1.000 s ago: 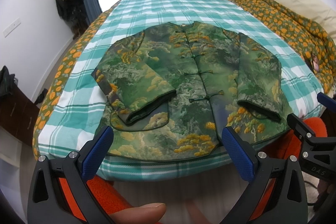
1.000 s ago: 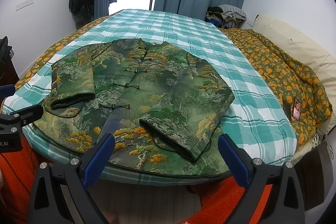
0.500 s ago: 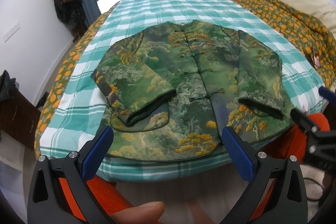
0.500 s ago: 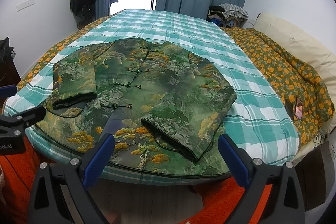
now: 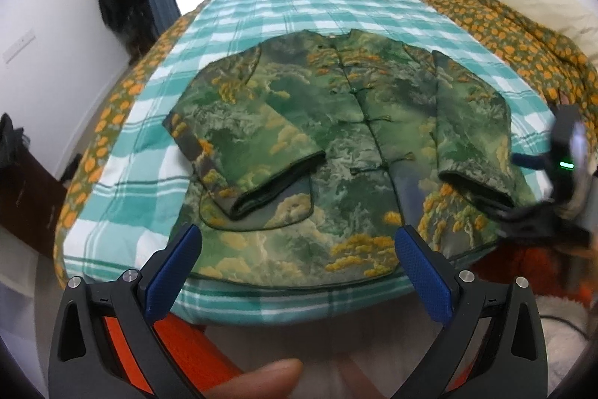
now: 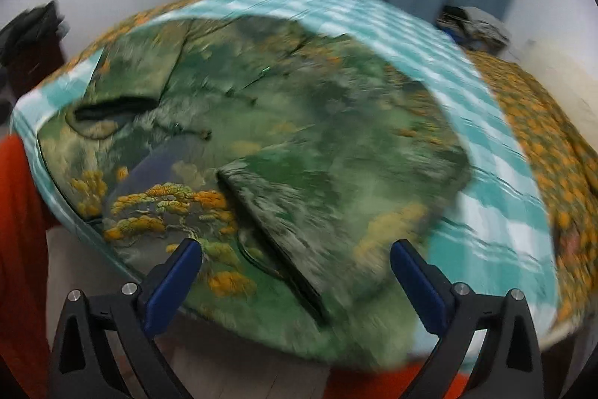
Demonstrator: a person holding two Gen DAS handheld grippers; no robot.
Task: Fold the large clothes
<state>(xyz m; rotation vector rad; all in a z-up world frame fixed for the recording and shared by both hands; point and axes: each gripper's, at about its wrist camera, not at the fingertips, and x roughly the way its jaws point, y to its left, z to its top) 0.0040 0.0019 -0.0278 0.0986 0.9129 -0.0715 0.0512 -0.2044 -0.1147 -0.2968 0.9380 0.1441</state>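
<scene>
Here, my left gripper (image 5: 297, 245) hangs spread wide and empty off the bed's near edge, and my right gripper (image 6: 295, 260) (its view badly smeared) gapes likewise over a folded sleeve. The green brocade jacket with orange pine patterns (image 5: 336, 137) lies flat, both sleeves crossed inward, on the teal-and-white checked bedspread (image 5: 299, 6).
</scene>
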